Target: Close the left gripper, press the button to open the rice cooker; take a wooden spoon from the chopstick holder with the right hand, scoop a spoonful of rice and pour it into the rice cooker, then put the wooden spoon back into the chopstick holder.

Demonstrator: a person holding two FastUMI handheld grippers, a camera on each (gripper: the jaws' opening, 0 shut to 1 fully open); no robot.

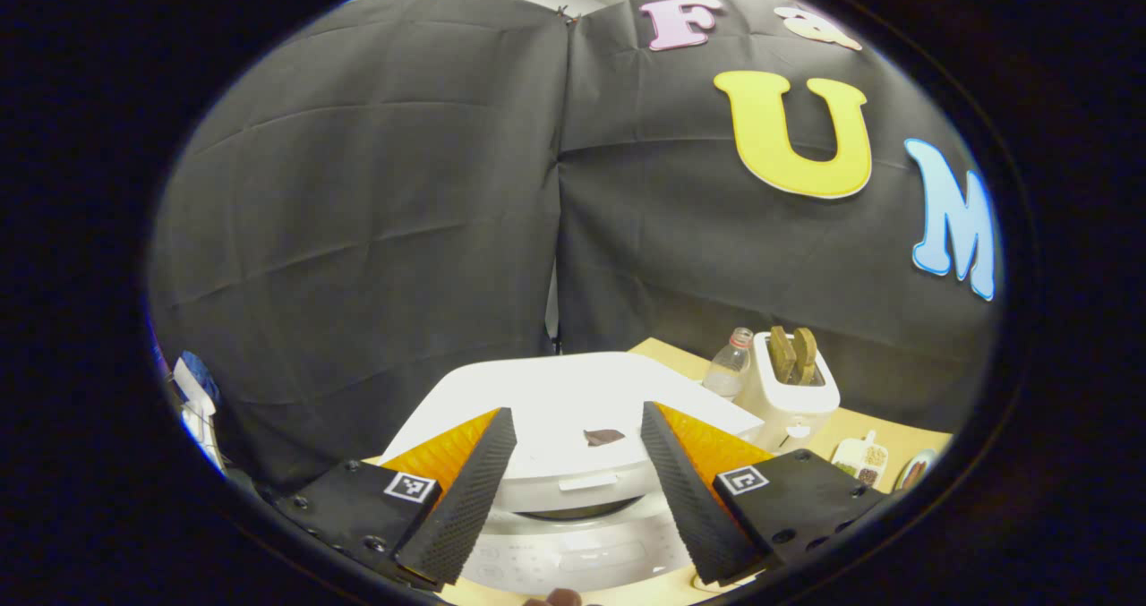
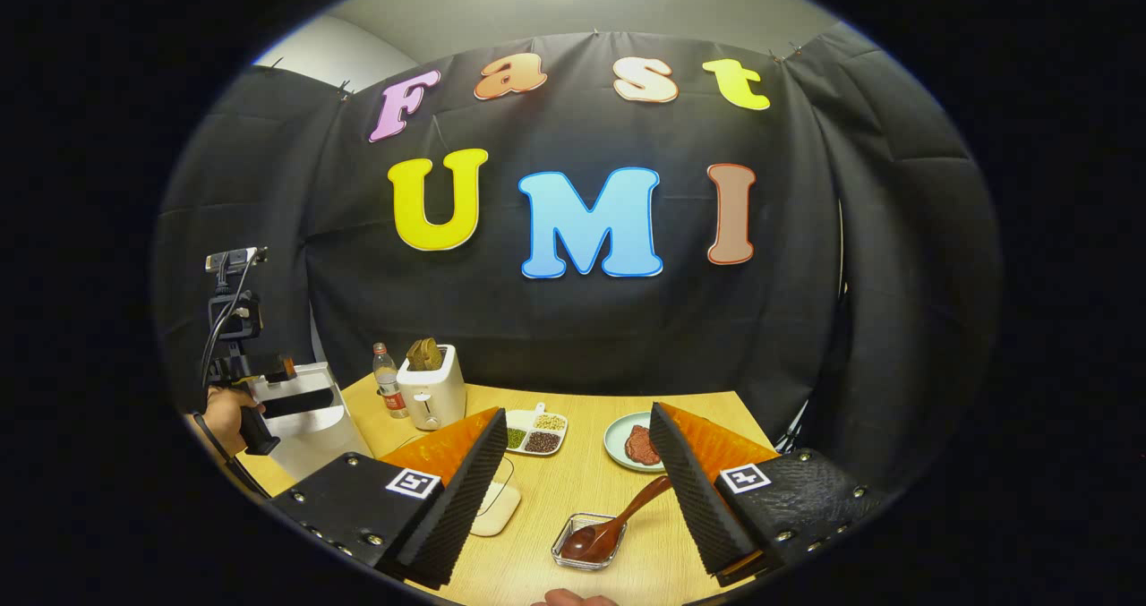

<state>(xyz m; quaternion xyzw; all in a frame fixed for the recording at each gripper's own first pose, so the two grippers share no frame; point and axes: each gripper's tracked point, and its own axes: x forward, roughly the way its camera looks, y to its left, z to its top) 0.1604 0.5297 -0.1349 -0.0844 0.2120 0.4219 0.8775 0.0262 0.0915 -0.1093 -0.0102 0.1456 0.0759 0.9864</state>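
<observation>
1. Left gripper (image 1: 577, 472) is seen with fingers spread wide, nothing between them; it is held above the rice cooker (image 1: 573, 463).
2. Rice cooker: white, lid down, sits at 6 o'clock in the left gripper view, directly between and beyond the fingers. A small dark mark is visible on the lid top. The front control panel is partly hidden by the fingers.
3. In the right gripper view the rice cooker (image 2: 309, 422) is seen at 8 o'clock, with the left gripper (image 2: 291, 382) and the hand (image 2: 226, 413) holding it over the cooker.
4. Right gripper (image 2: 577, 490) is released, fingers wide apart, nothing held, hovering over the wooden table (image 2: 591, 427).
5. Wooden spoon (image 2: 618, 521) is seen at 6 o'clock in the right gripper view, bowl resting in a small clear dish (image 2: 589, 543), handle angled up toward the right finger. Contact with that finger cannot be told.
6. Surroundings in the right gripper view: white toaster (image 2: 432, 389) with bread in it at 9 o'clock, a bottle (image 2: 387, 382) just beside it, a sectioned tray of grains (image 2: 535, 433) near centre, a plate with meat (image 2: 631, 442) at 5 o'clock, a flat white item (image 2: 497, 503) partly hidden behind the left finger.
7. Toaster (image 1: 792, 391) and bottle (image 1: 727, 364) are also seen at 4 o'clock in the left gripper view, behind the cooker.
8. Chopstick holder: cannot be identified.
</observation>
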